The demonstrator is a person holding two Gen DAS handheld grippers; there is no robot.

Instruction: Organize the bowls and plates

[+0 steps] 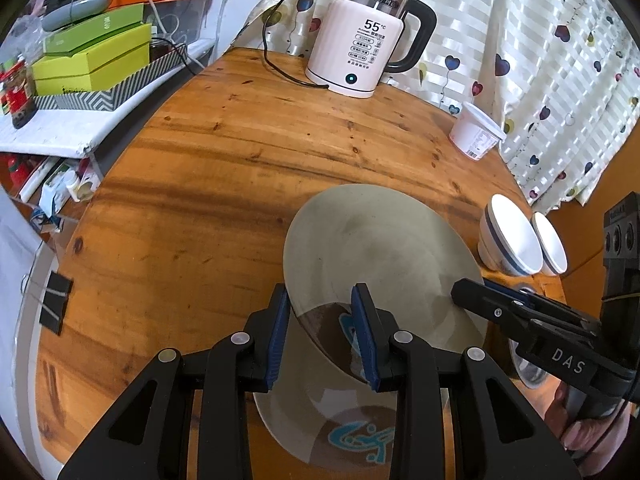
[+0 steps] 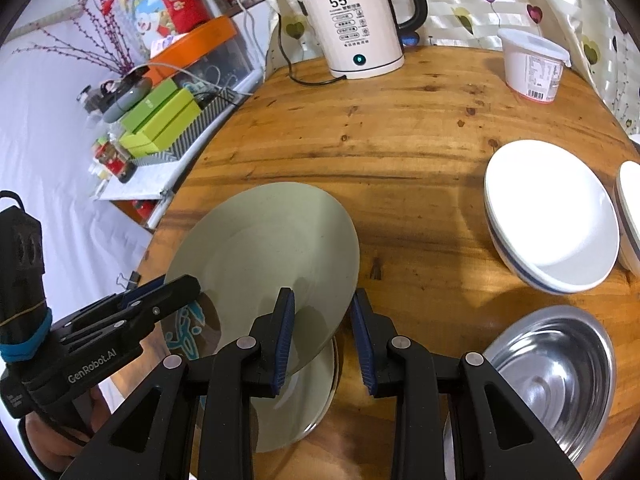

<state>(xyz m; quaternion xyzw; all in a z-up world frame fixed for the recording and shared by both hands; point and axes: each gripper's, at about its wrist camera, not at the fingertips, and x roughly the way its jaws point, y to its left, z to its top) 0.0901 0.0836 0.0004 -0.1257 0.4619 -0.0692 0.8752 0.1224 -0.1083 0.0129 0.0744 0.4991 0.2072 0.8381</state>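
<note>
A pale green plate [image 1: 380,248] [image 2: 260,248] hangs tilted above the round wooden table [image 1: 240,160]. My left gripper [image 1: 320,294] is shut on the plate's near-left rim, one blue pad over the plate and one outside it. My right gripper [image 2: 323,295] is shut on the opposite rim; the left wrist view shows it [image 1: 466,291] reaching in from the right. In the right wrist view the left gripper [image 2: 186,285] comes in from the left. Directly under the raised plate lies another plate [image 1: 320,400] [image 2: 308,396] with a brown centre and a blue pattern.
Two white bowls with a blue stripe [image 2: 552,216] [image 2: 632,208] stand at the table's right edge, and a steel bowl [image 2: 556,372] sits in front of them. A kettle [image 1: 360,40] and a white tub [image 1: 476,132] stand at the back. A cluttered shelf [image 1: 92,64] borders the left side.
</note>
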